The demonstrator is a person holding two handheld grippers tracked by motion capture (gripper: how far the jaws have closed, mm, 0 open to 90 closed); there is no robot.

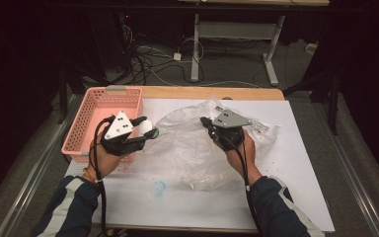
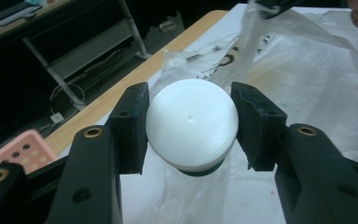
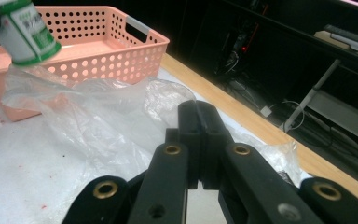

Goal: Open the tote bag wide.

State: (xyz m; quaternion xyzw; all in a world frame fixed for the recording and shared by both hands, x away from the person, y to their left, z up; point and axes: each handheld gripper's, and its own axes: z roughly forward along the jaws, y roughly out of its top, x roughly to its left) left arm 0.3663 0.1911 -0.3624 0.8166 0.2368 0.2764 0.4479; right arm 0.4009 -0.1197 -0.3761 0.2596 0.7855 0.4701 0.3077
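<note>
Left gripper point(image 2: 191, 130) has its fingers point(image 2: 129, 128) clamped on the white cap of the bottle point(image 2: 192, 125). It is held in the air over the near edge of the plastic bag point(image 1: 197, 143), just beside the pink basket point(image 1: 86, 116). In the right gripper view the bottle point(image 3: 25, 30) shows a green-and-white label and hangs clear above the film.

Right gripper point(image 1: 208, 123): fingers point(image 3: 198, 135) pressed fully together. My read is they're pinching a fold of bag film and lifting it, but the film between them isn't visible, so I can't tell for sure.

Step looks like bagging or unbagging the bottle. To do it well:
- keep the squeeze centred on the cap; it's domed and smooth, so an off-centre grip could let it slip
- hold the bag edge high and taut so the mouth stays open
- move the bottle along the mouth's axis and don't drag the film

Count: 1 bottle, 1 bag, 1 basket, 2 grippers, 1 white-covered surface point(image 1: 286, 197).
</note>
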